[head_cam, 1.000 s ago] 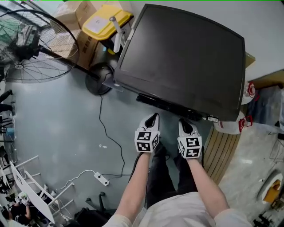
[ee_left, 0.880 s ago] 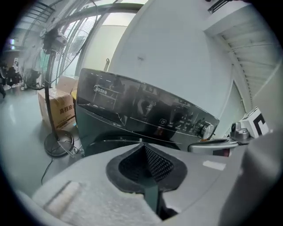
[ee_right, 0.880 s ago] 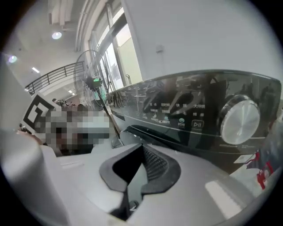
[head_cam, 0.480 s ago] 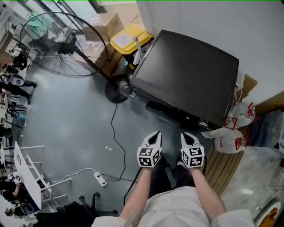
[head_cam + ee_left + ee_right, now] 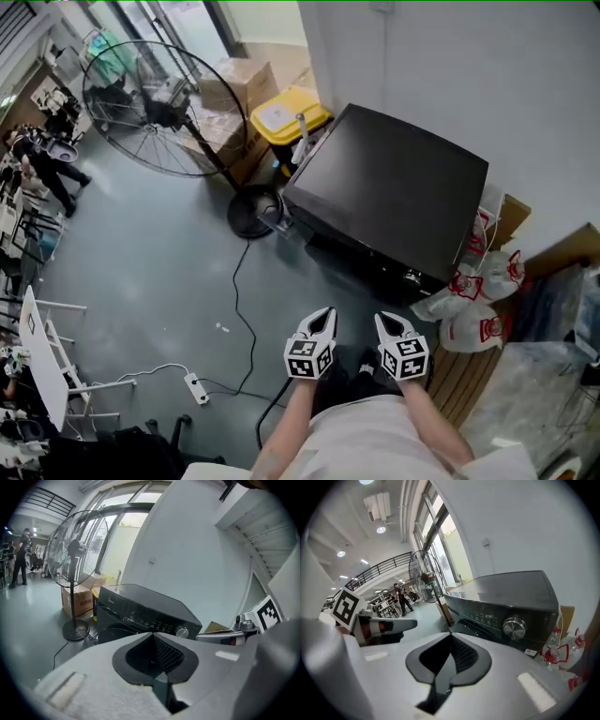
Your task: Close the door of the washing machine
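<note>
**Both tools shut and empty, short of the washer**

- Washing machine (image 5: 394,202): black front-loader on the floor, back against the white wall, at the floor's far edge in the head view. Control strip and knob (image 5: 514,626) face the person.
- Door: sits in the front face under the control strip. Only a dark glossy sliver of it shows above the tools in the two gripper views, so open or shut can't be read.
- Left tool (image 5: 324,315): jaws pressed together, nothing between them, clear of the machine and pointing at its front.
- Right tool (image 5: 383,321): same, tips meeting, empty, just beside the left tool.
- Bare floor lies between both tools and the washer front.
- Standing fan (image 5: 150,108) is left of the machine, with its round base (image 5: 255,211) close to the machine's left front corner.
- Yellow-lidded bin (image 5: 286,114) and cardboard boxes (image 5: 230,94) are behind the fan, by the wall.
- Red-printed plastic bags (image 5: 478,300) are at the machine's right side.
- A black cable (image 5: 236,300) runs across the floor from the fan base.
</note>
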`<state>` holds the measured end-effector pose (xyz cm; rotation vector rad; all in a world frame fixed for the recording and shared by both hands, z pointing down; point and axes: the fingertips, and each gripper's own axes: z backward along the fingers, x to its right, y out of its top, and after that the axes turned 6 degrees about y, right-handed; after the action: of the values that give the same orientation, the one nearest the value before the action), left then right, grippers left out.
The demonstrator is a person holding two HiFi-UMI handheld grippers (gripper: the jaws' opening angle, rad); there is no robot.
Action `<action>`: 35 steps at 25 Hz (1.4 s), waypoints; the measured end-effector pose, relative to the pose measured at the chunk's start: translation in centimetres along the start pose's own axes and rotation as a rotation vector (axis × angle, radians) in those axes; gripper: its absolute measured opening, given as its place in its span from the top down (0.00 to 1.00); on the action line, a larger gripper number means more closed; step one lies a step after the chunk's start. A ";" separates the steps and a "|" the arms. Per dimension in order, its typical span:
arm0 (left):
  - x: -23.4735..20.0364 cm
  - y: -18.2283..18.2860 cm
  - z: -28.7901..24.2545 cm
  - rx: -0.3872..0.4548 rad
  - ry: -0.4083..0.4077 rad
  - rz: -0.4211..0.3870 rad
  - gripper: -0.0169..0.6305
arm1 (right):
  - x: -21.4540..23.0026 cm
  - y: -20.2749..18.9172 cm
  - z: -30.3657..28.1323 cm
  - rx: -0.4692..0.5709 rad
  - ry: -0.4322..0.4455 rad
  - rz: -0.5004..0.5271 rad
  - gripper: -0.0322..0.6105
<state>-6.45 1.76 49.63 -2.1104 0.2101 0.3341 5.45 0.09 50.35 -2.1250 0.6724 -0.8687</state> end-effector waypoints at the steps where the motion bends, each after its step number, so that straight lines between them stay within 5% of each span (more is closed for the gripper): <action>1: 0.1 0.0 0.5 0.001 0.002 0.000 0.96 | -0.1 0.0 0.5 0.002 0.004 -0.006 0.95; 13: 3.2 1.0 2.1 0.008 -0.010 -0.046 0.96 | -1.3 1.3 2.5 0.034 0.101 -0.006 0.95; 18: 4.1 -0.4 2.1 -0.064 -0.028 -0.042 0.96 | -0.1 0.9 2.6 0.002 0.081 0.005 0.95; 35: 2.1 0.0 3.7 -0.014 0.086 -0.030 0.97 | -1.3 0.8 1.9 -0.002 0.083 0.040 0.95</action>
<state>-4.99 4.83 47.09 -2.1411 0.2267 0.2283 5.92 1.29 48.36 -2.0796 0.7567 -0.9387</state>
